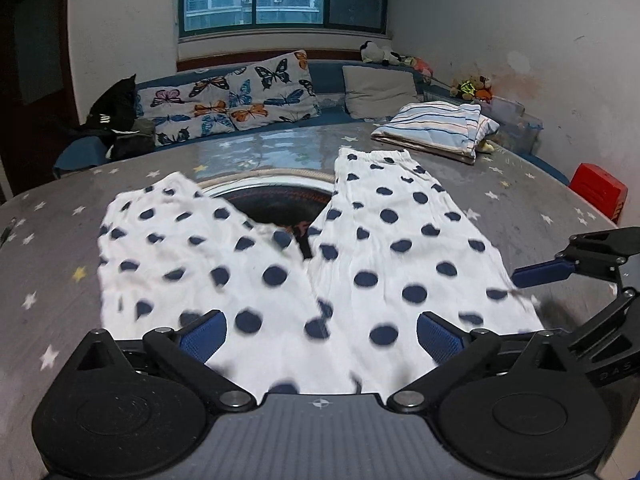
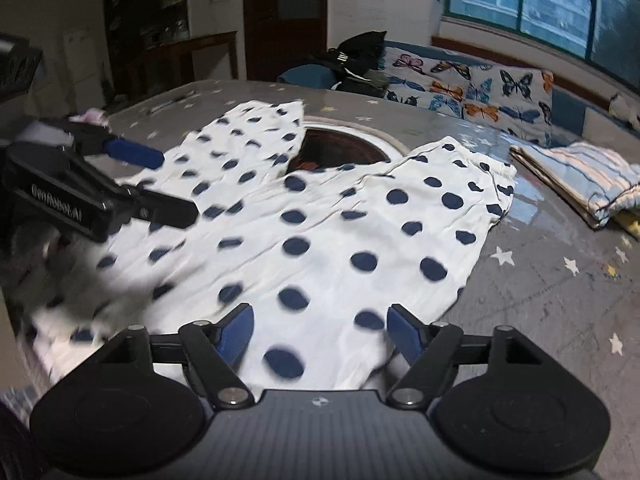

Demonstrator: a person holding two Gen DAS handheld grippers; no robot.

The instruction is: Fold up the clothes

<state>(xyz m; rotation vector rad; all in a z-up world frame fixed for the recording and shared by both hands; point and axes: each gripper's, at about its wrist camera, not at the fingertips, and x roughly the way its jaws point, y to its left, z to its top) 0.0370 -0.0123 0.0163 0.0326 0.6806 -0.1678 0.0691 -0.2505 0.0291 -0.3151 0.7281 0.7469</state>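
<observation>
Both sets of jaws stand wide and empty: the left gripper (image 1: 320,334) spread to its fullest, the right gripper (image 2: 320,330) parted a little less, blue pads clear of the cloth on both. Beneath and just ahead of them lie the polka-dot trousers (image 1: 360,256), white with navy spots, flat on the grey star-print table (image 1: 52,280) with the two legs splayed into a V. Between the legs you can see the round dark well (image 1: 276,204) set in the tabletop. The garment looks laid out and let go, so I'd call this the spread-flat step done, no fold made yet. Next, one leg wants bringing across onto the other, which calls for a fresh pinch at a hem or waistband edge and an even lift so the thin fabric doesn't bunch. Farther off, a folded striped cloth (image 1: 436,128) sits near the table's far edge, then the butterfly cushions (image 1: 236,96).
</observation>
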